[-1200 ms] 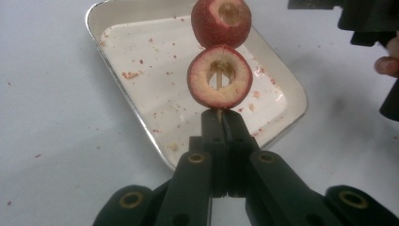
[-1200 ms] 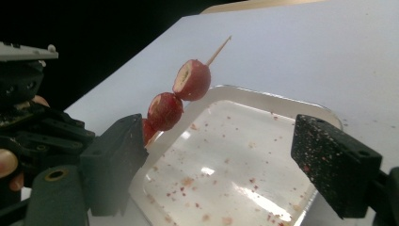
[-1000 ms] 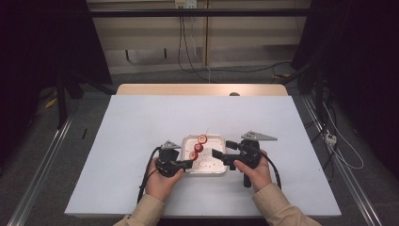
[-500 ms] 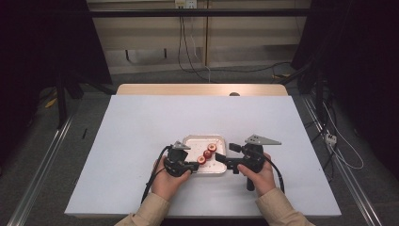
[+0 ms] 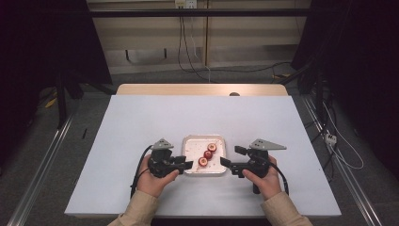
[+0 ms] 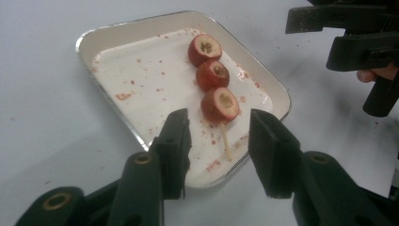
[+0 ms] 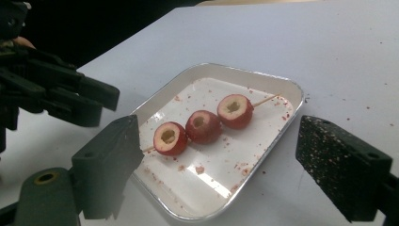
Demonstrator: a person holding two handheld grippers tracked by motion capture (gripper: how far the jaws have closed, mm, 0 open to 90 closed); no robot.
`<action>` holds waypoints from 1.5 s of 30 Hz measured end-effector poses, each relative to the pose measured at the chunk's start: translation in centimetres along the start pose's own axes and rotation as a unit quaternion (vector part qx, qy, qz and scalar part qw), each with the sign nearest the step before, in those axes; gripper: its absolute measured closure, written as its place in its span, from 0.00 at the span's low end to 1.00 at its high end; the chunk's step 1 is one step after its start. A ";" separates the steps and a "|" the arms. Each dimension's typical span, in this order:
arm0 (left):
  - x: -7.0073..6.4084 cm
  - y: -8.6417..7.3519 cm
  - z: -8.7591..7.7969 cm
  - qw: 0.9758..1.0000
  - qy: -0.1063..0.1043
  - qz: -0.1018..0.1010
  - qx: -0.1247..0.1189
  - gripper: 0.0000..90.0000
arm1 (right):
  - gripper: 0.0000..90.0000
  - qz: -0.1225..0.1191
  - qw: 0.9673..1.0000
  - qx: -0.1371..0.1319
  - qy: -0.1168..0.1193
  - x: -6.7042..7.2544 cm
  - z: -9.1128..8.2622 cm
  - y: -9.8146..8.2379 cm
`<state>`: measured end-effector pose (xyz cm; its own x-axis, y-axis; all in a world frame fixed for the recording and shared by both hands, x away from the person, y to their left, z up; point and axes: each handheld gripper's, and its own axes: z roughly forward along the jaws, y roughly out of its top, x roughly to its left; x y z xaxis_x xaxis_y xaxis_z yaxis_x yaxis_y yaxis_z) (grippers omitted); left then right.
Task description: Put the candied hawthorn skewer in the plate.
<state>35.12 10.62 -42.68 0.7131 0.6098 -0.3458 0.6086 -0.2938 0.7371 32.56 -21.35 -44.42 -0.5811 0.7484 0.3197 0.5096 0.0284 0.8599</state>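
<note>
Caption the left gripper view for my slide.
Open left tool above a skewer of three hawthorns lying in a tray.

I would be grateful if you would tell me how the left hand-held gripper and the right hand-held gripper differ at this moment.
The left hand-held gripper has a moderate gap between its jaws, which have just been opening, while the right hand-held gripper has its jaws spread far wider. The left one points at the bare stick end of the fruit skewer; the right one faces the skewer side-on across the tray. Both are empty, touch no fruit and flank the tray.

A fruit skewer [image 5: 207,154] lies in a white tray [image 5: 193,143] between the left gripper [image 5: 187,165] and right gripper [image 5: 227,162].
</note>
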 end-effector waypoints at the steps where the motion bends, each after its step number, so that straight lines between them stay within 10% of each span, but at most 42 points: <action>1: 0.2 -0.1 -0.4 1.000 -0.001 0.005 -0.003 0.62 | 0.15 -0.004 1.000 0.002 -0.002 0.0 -0.1 -0.1; 45: 5.1 -2.8 -6.6 0.998 0.013 0.017 -0.054 0.33 | 0.12 -0.041 0.998 -0.001 -0.053 -2.2 -5.4 -2.7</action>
<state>34.71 19.39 -42.72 0.7224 0.6201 -0.3059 0.5429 -0.2347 0.8063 29.00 -26.66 -45.27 -0.5507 0.8095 0.2036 0.4609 0.0915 0.8827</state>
